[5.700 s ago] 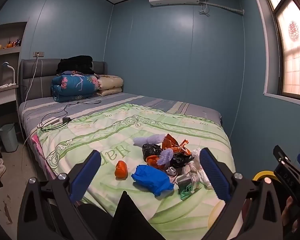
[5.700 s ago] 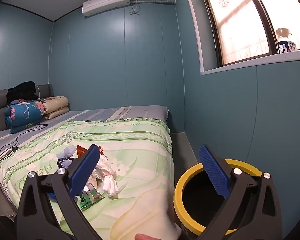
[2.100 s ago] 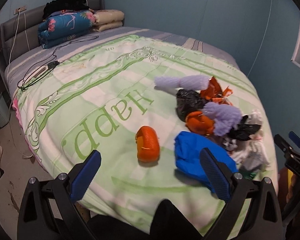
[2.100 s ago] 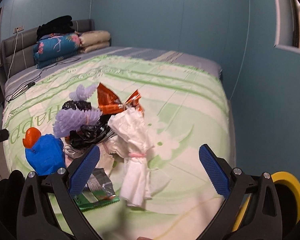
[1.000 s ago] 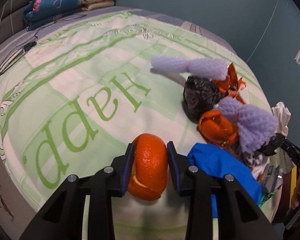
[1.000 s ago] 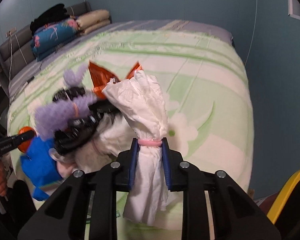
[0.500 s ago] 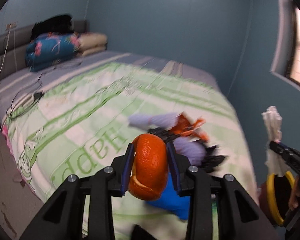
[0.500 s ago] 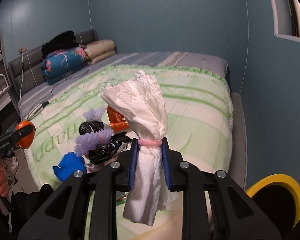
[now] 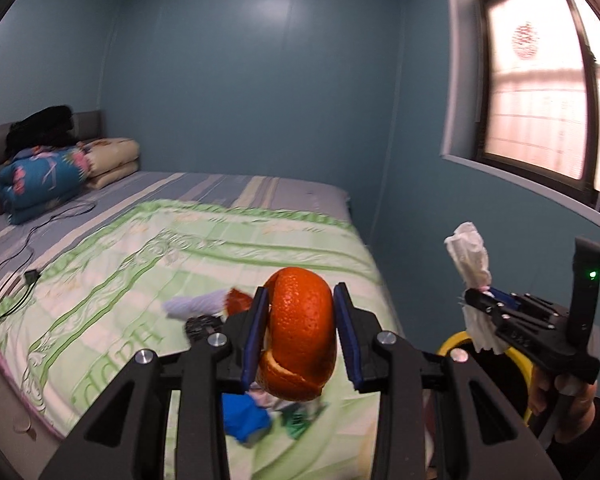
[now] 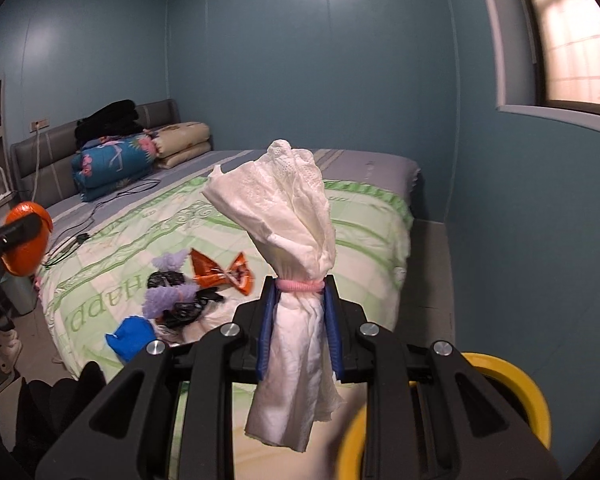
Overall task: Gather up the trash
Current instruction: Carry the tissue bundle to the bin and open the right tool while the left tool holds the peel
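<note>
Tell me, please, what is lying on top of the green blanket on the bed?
On the green blanket lie an orange foil wrapper, purple mesh pieces, black bags and a blue bag. The right gripper covers the blanket's near part.

Orange peel [image 9: 300, 334] gripped upright; tied tissue bundle [image 10: 296, 280] upright.

Folded blue quilt [image 10: 112, 160] beside beige pillows [image 10: 184, 140], near headboard [image 10: 40, 168].

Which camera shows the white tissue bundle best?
The right wrist view. There the white tissue bundle fills the middle, clamped in the right hand-held gripper, with its pink band clear. The left wrist view shows the same bundle only small, from the side, at the right edge.
</note>
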Action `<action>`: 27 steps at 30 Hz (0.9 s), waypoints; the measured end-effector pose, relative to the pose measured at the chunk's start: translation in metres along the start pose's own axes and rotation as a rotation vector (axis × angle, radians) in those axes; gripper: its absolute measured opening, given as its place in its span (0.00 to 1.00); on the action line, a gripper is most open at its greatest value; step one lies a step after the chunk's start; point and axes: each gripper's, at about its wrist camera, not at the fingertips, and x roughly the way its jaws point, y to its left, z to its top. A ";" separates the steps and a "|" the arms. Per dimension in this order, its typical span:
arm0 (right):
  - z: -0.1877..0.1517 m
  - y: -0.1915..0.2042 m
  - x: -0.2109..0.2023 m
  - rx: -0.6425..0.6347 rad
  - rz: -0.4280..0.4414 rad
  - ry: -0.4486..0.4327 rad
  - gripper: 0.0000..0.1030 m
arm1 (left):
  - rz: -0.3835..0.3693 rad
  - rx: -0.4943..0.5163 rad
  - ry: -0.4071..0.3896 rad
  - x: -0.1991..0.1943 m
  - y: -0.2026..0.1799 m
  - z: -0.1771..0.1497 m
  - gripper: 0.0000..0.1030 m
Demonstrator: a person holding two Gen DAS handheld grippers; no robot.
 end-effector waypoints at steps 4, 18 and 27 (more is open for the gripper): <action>-0.008 -0.021 -0.014 0.015 -0.051 0.000 0.21 | -0.058 0.036 0.000 0.002 -0.033 0.004 0.31; -0.045 -0.107 -0.034 0.115 -0.183 0.037 0.22 | -0.286 0.169 0.142 0.065 -0.154 -0.009 0.31; -0.072 -0.146 -0.025 0.192 -0.214 0.119 0.22 | -0.377 0.164 0.250 0.122 -0.192 -0.035 0.31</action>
